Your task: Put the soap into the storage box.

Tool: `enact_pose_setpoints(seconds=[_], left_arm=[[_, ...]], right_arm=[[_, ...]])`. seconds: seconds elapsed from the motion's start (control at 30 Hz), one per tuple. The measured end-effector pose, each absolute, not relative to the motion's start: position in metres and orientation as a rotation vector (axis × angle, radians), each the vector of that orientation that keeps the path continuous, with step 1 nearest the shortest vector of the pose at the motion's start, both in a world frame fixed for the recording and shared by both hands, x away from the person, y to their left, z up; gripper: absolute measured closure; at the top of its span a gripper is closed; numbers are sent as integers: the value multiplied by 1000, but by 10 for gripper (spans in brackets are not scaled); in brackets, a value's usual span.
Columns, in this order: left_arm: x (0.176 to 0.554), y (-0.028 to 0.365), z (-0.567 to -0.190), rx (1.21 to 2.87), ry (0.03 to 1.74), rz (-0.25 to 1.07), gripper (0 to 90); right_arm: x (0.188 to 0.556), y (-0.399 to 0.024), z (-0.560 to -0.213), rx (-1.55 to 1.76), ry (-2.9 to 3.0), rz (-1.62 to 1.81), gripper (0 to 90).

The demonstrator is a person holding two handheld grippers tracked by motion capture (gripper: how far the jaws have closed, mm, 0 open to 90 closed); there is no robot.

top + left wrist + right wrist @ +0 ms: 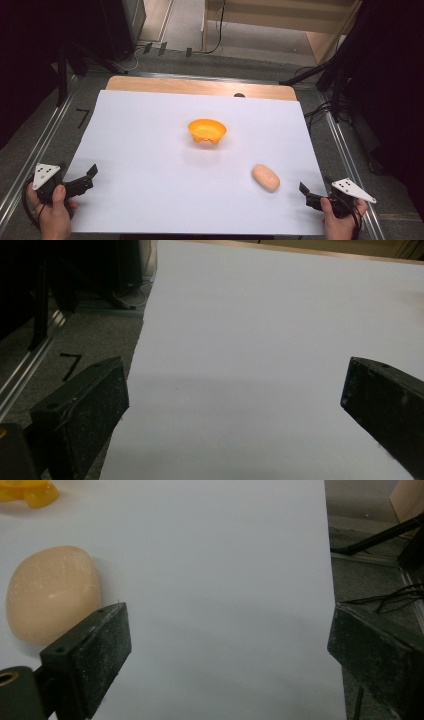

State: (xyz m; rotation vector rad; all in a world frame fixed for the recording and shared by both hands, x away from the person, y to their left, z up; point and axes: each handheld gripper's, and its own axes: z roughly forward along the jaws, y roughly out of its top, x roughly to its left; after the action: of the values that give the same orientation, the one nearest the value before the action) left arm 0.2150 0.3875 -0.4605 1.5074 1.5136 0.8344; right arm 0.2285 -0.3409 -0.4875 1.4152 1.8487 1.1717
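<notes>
An orange bowl stands upright near the middle of the white sheet. A peach-coloured oval lump lies on the sheet to the bowl's near right. My left gripper rests at the sheet's near left corner, held in a hand. In the left gripper view its jaws stand wide apart over bare sheet, so the left gripper is open. My right gripper sits at the near right edge, a short way right of the lump. The right gripper is open and empty, with the lump beyond its left jaw and the bowl far off.
The sheet covers a wooden table framed by metal rails. Black stand legs and cables lie on the grey floor around it. Pale wooden furniture stands behind.
</notes>
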Motion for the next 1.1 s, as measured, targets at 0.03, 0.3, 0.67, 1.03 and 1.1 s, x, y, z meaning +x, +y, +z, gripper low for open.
enact_pose_setpoints(seconds=[0.03, 0.3, 0.67, 1.03, 1.1], left_arm=[[215, 387, -460, 1510, 1515, 835, 0], [216, 387, -461, 1512, 1519, 837, 0], [216, 387, -461, 1515, 1517, 836, 0], [216, 387, -461, 1516, 1518, 837, 0], [216, 387, -461, 1514, 1520, 836, 0]], right_arm=[[229, -340, -487, 1411, 1857, 1156, 39], [231, -337, -487, 1428, 1847, 1115, 41], [231, -318, -478, 1436, 1927, 975, 74], [235, -303, -473, 1342, 2027, 915, 324], [238, -302, -471, 1315, 2068, 861, 342]])
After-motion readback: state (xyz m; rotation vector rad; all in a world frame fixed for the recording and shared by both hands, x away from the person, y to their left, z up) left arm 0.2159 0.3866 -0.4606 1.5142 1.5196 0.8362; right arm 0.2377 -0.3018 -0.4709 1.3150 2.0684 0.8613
